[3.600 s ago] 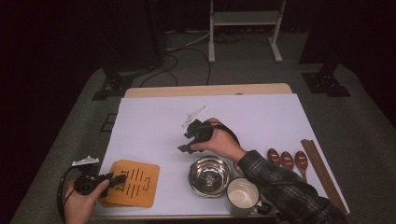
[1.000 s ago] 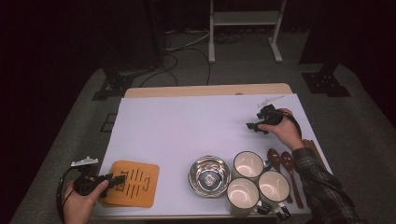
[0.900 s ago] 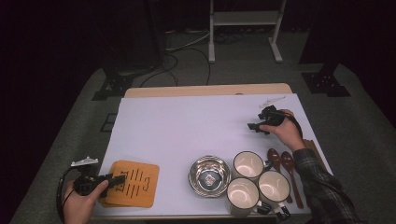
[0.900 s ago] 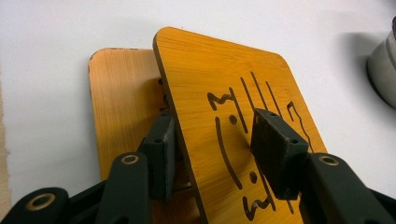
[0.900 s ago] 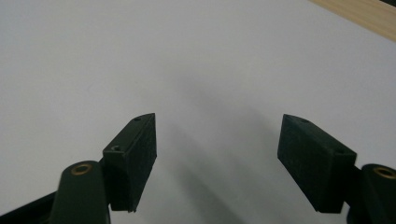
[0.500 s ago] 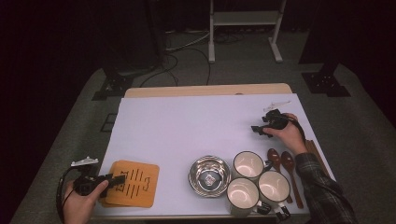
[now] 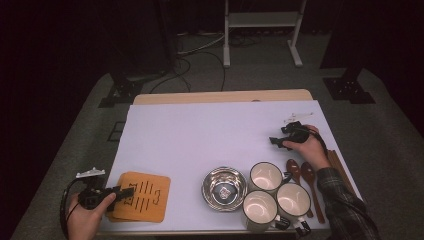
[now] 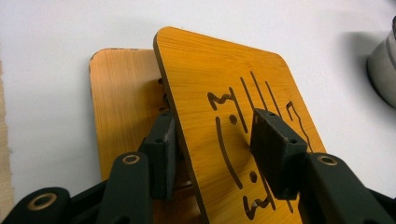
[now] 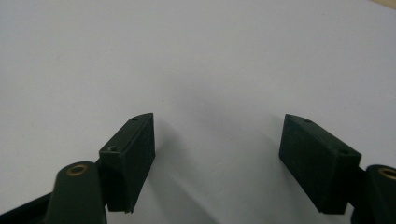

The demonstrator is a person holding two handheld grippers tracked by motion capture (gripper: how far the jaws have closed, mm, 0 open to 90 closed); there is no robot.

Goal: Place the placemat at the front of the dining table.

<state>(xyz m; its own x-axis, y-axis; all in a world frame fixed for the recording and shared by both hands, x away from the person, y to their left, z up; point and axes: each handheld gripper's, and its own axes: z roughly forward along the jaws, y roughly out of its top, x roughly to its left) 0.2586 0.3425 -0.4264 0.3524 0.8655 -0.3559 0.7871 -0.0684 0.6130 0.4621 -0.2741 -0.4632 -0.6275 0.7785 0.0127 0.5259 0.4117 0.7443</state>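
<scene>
Left gripper [image 8: 212, 154] clamped on top coaster [image 8: 238, 121], edge-on and tilted off the lower coaster [image 8: 123, 107] at table's [image 7: 200, 135] near-left corner; judged thin, stiff, light, slick-faced wood, best pinched across a rim; right gripper [image 9: 219, 163] empty, spread wide.

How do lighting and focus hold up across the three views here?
High view: table evenly lit, surroundings nearly black. Left gripper view: top coaster sharp, steel bowl blurred at the edge. Right gripper view: soft shadows under the right gripper.
</scene>
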